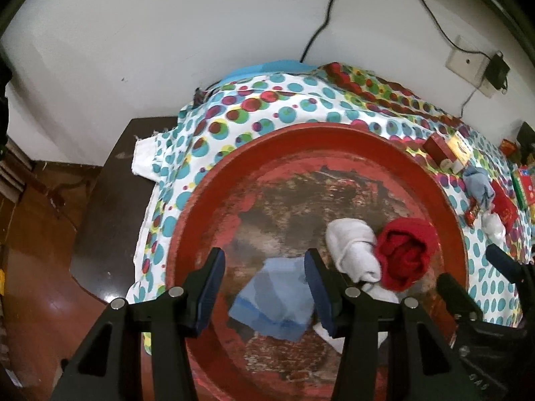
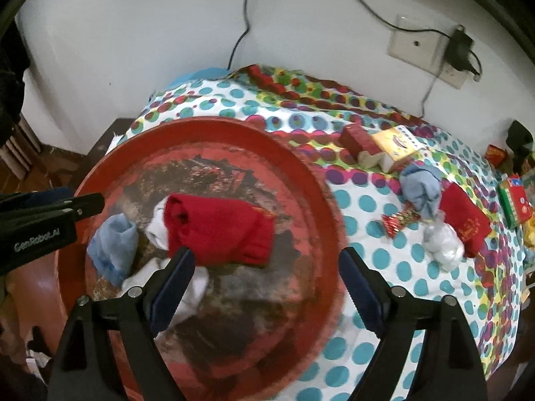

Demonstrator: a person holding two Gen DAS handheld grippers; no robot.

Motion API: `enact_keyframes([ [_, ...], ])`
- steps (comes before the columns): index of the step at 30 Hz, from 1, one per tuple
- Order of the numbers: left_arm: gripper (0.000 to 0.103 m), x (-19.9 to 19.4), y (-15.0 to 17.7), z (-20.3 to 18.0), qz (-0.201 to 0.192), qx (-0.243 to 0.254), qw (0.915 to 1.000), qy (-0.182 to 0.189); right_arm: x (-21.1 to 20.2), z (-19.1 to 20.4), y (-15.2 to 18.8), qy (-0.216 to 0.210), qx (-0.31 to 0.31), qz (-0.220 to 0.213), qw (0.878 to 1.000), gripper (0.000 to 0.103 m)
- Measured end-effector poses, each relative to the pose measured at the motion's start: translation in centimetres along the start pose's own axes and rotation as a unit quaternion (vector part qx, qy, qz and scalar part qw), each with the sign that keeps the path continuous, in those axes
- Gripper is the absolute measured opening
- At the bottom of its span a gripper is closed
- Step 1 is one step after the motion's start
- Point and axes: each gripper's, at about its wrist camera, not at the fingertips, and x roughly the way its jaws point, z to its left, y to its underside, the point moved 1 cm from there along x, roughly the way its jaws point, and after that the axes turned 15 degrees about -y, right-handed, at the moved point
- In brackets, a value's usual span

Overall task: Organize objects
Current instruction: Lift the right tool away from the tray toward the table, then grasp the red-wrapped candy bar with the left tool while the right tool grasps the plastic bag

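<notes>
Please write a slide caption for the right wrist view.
Open right hand-held gripper above red tray holding red sock.

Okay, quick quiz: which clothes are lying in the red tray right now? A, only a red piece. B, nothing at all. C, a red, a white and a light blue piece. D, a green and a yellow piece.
C: inside the red tray lie a red sock, a white sock and a folded light blue cloth.

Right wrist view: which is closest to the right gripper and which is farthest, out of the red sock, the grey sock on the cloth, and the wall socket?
1. Red sock, on the tray, just ahead of the right gripper, by its left finger.
2. Grey sock, off the tray, on the dotted cloth to the right.
3. Wall socket, up on the wall, farthest.
</notes>
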Motion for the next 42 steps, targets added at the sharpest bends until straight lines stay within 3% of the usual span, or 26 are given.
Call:
enact_keyframes([
  [14, 0.051, -3.1, 0.0, -5.3, -0.032, 0.057, 0.9978, 0.015, -5.1, -12.1, 3.6, 0.023, 0.005, -0.032, 0.999, 0.085],
  [17, 0.051, -4.1, 0.3, -7.3, -0.044, 0.082, 0.9956, 0.012, -5.6, -15.0, 4.2, 0.013, 0.015, -0.039, 0.999, 0.078],
  [21, 0.051, -5.2, 0.8, -9.9, -0.055, 0.11, 0.992, 0.027, -5.0, -18.3, 4.7, -0.006, 0.027, -0.035, 0.999, 0.061],
  [32, 0.051, -6.4, 2.1, -18.9, -0.067, 0.191, 0.9736, 0.106, -0.6, -21.2, 3.6, -0.02, -0.011, -0.02, 1.0, 0.056],
  [36, 0.051, -5.9, 1.5, -22.4, -0.065, 0.22, 0.9671, 0.11, 0.6, -22.1, 3.1, -0.034, -0.007, -0.023, 0.999, 0.055],
  [40, 0.051, -5.0, 0.4, -26.1, -0.069, 0.248, 0.9614, 0.097, 0.9, -22.9, 2.9, -0.056, -0.005, -0.034, 0.998, 0.04],
  [42, 0.051, -4.4, -0.3, -27.8, -0.069, 0.256, 0.9586, 0.103, 0.7, -23.2, 3.0, -0.059, -0.007, -0.039, 0.997, 0.039],
])
